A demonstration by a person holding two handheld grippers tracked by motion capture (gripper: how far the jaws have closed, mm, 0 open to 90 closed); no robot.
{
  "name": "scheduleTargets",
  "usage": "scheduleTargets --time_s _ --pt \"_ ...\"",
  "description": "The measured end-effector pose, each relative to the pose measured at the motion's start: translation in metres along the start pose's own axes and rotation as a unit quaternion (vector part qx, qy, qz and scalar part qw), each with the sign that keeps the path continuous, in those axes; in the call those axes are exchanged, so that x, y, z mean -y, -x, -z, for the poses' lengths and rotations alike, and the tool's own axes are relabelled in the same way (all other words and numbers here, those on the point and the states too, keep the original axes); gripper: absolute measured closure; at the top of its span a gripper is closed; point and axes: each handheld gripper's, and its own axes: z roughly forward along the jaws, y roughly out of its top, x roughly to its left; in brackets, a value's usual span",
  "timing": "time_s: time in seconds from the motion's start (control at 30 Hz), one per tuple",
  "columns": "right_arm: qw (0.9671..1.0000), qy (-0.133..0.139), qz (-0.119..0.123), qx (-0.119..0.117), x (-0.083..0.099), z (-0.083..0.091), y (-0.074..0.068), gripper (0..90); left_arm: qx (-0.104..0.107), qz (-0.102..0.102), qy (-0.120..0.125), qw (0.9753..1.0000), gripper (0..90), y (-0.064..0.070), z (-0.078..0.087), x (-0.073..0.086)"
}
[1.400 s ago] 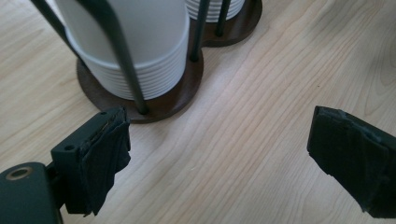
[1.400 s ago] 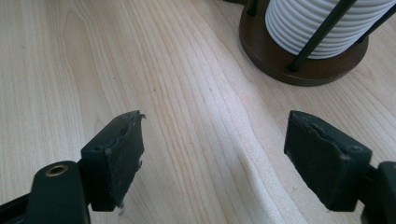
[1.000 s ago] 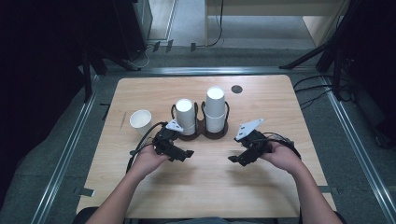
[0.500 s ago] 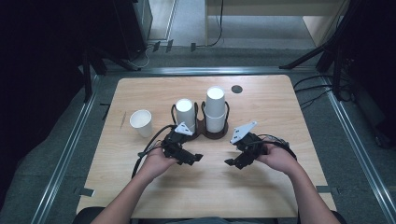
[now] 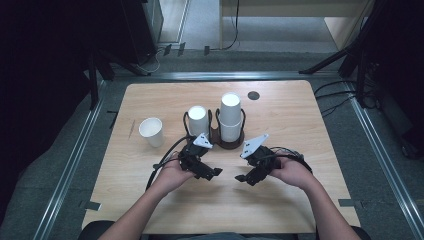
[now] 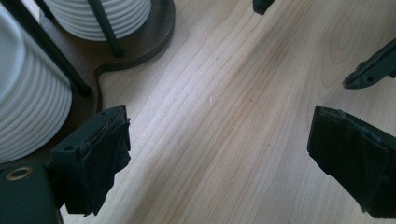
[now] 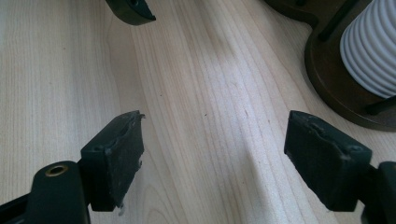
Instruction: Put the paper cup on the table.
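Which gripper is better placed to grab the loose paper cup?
Left, probably. The loose paper cup stands left of the cup rack, nearer the left gripper, which is open and empty.

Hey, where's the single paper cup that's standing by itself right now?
In the high view the lone cup stands upright on the table's left side, just left of the cup holder and apart from it.

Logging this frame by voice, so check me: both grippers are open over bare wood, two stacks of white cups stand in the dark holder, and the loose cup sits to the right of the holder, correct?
One error: the loose cup stands left of the dark holder, as the high view shows. The left gripper and right gripper are open, and both cup stacks stand in the holder.
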Motion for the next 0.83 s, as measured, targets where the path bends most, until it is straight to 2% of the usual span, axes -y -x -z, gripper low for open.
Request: scheduleTargets --time_s 0.13,0.27,0.83 --pt "1.0 -0.001 0.001 0.002 0.0004 -0.0004 -0.0004 19.8 0.009 -0.001 0.007 0.9999 6.2 0.0015 -0.0012 -0.0029" --pt "1.0 -0.002 0.001 0.003 0.0014 -0.0003 -0.0003 19.8 0.006 -0.009 -0.001 0.9999 6.2 0.0027 -0.0038 -0.0032" --pt "1.0 -0.004 0.0 0.004 0.0021 -0.0004 0.0003 19.8 0.005 -0.009 -0.005 0.9999 6.2 0.0005 -0.0035 -0.002"
